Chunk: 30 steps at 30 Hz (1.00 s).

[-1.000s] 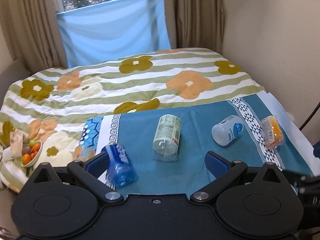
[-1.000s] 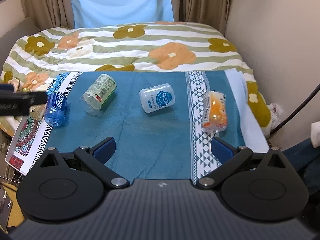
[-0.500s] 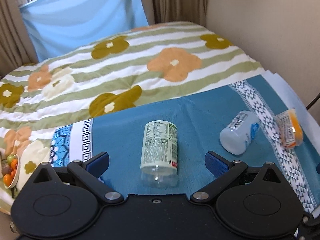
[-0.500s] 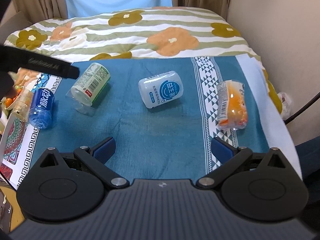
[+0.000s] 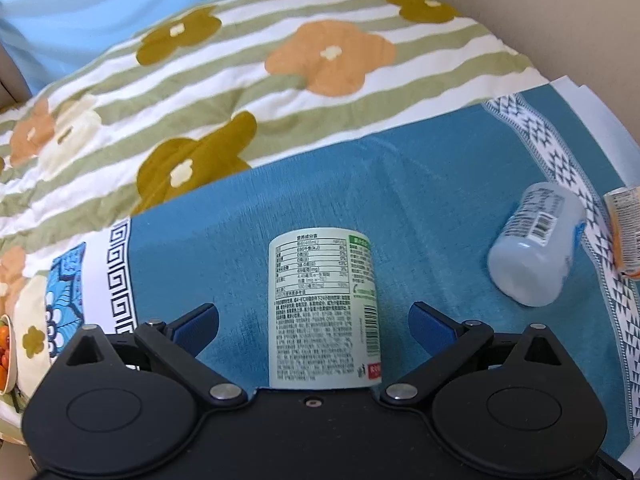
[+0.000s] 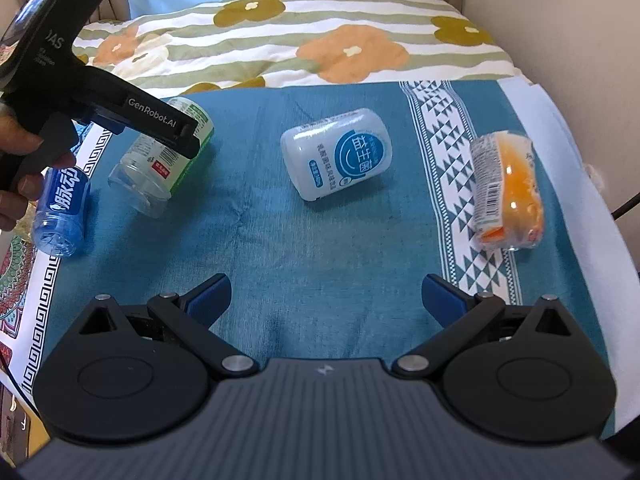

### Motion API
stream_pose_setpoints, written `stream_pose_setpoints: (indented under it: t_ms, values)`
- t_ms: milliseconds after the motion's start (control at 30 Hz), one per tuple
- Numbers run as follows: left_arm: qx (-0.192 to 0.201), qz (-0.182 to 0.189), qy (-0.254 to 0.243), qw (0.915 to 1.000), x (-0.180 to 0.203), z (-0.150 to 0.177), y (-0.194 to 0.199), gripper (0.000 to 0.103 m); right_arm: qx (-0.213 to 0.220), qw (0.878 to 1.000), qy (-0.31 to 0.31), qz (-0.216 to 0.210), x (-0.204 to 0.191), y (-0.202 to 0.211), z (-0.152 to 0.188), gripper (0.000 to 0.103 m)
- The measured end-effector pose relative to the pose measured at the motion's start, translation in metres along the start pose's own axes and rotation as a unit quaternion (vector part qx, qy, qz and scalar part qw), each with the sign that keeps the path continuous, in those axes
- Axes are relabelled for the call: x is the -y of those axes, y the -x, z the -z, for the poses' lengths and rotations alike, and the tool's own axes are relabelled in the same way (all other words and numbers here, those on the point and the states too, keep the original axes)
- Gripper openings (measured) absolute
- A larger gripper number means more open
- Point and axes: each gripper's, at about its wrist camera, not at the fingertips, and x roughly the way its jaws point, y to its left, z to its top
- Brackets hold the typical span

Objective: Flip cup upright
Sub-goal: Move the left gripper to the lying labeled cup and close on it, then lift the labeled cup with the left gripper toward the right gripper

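On the teal woven cloth (image 6: 280, 232) spread over the near part of a flower-patterned striped quilt (image 5: 280, 92), four containers lie on their sides in a rough row. Farthest left on the cloth, at its patterned white border, is a blue clear-plastic cup with a white-lettered sleeve (image 6: 60, 208), its clear end toward the camera in the right wrist view. Just right of it, still in the cloth's left part, lies the clear plastic cup with a pale green printed label (image 5: 324, 312), also tipped over. The left gripper (image 5: 314, 328) sits low over this cup with its blue-padded fingers (image 5: 196, 326) spread wide, one on each side of the cup and apart from it; nothing is held. From the right wrist view the same left gripper (image 6: 176, 132) appears as a black body hanging over the green-labelled cup (image 6: 160, 168), gripped by the person's hand (image 6: 24, 168).

Near the cloth's middle lies a white translucent plastic bottle with a blue round logo (image 6: 336, 154), tilted on its side, well apart from the green-labelled cup. Further right, on the cloth's white-and-teal triangle-patterned band, lies an orange clear-wrapped jelly cup (image 6: 508, 196). The right gripper (image 6: 326, 300) hovers above the cloth's near edge, its fingers (image 6: 444, 298) wide open and holding nothing, well short of every container.
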Motion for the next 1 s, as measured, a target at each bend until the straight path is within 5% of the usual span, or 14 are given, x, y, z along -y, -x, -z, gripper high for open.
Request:
stream_pose_setpoints:
  t_ms: [400, 1000]
  values:
    - [-0.041, 0.026, 0.008, 0.9988, -0.004, -0.002, -0.023, 0.067, -0.010, 1.000, 0.001, -0.004, -0.005, -0.014, 0.000, 0.103]
    - [-0.046, 0.037, 0.006, 0.9983, 0.009, 0.009, -0.005, 0.065, 0.002, 1.000, 0.003, -0.005, -0.004, -0.003, 0.000, 0.103]
